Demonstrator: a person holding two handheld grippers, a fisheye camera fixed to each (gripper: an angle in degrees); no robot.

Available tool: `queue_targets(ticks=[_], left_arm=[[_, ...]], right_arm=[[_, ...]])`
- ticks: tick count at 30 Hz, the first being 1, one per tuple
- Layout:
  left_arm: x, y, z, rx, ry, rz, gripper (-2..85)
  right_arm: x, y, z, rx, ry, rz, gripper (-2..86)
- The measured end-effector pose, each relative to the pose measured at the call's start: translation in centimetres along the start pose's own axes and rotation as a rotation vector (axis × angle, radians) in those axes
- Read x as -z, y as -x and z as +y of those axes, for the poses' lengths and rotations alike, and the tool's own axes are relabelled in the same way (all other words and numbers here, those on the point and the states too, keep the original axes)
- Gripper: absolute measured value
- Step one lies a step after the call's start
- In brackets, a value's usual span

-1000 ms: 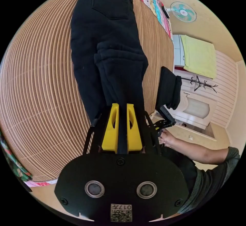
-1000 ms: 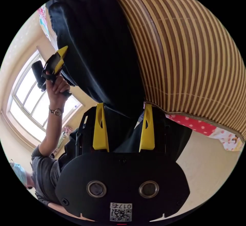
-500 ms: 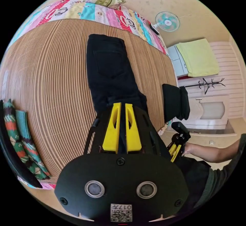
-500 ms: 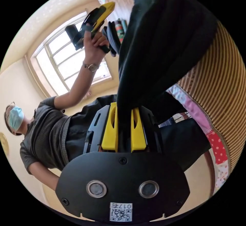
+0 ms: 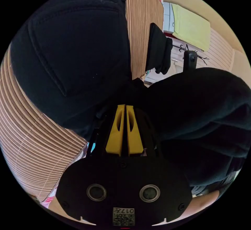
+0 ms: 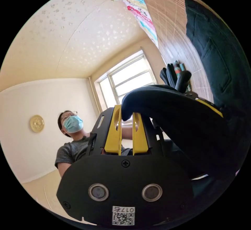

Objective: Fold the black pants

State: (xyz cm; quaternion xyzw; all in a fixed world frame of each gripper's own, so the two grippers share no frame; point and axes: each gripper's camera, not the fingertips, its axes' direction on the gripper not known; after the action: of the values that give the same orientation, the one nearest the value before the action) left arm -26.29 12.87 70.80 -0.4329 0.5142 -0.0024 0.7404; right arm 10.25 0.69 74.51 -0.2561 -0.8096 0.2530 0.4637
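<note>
The black pants point(image 5: 68, 47) lie on a striped bamboo mat point(image 5: 31, 136), back pocket up and very close in the left gripper view. My left gripper point(image 5: 125, 106) has its yellow jaws pressed almost together, tips sunk in the pants' cloth. A thick fold of the pants point(image 5: 204, 110) hangs to its right. In the right gripper view, my right gripper point(image 6: 126, 110) is shut on an edge of the black pants point(image 6: 183, 125). That cloth drapes over the left gripper point(image 6: 209, 106), of which one yellow jaw edge shows. The waist part point(image 6: 219, 57) lies on the mat.
Another folded black garment point(image 5: 157, 48) sits at the mat's edge. A yellow-green towel point(image 5: 190, 26) covers a cabinet beyond. A patterned sheet point(image 6: 138, 5) borders the mat, and folded colourful clothes point(image 6: 179, 68) lie at its far side. A person point(image 6: 70, 146) stands before a window point(image 6: 128, 80).
Both grippers have carried the held end of the pants over toward the pocket end. The left gripper now sits low over the pocket, and the cloth drapes over it.
</note>
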Motion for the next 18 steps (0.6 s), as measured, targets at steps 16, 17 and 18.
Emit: queue_targets(ticks=[16,17,18], left_arm=[[13.7,3.6,10.1,0.174,-0.754,0.088,17.7],[13.9,3.0,9.1,0.155,-0.718,0.051,19.3],[13.9,2.8,8.5,0.148,-0.694,0.031,20.2]], right_arm=[[-2.6,1.7,-13.4,0.078,-0.12,0.416,11.6],[-2.8,2.4,-13.1,0.098,-0.117,0.475,12.7],[-3.1,3.6,-12.3,0.12,-0.12,0.616,14.2]])
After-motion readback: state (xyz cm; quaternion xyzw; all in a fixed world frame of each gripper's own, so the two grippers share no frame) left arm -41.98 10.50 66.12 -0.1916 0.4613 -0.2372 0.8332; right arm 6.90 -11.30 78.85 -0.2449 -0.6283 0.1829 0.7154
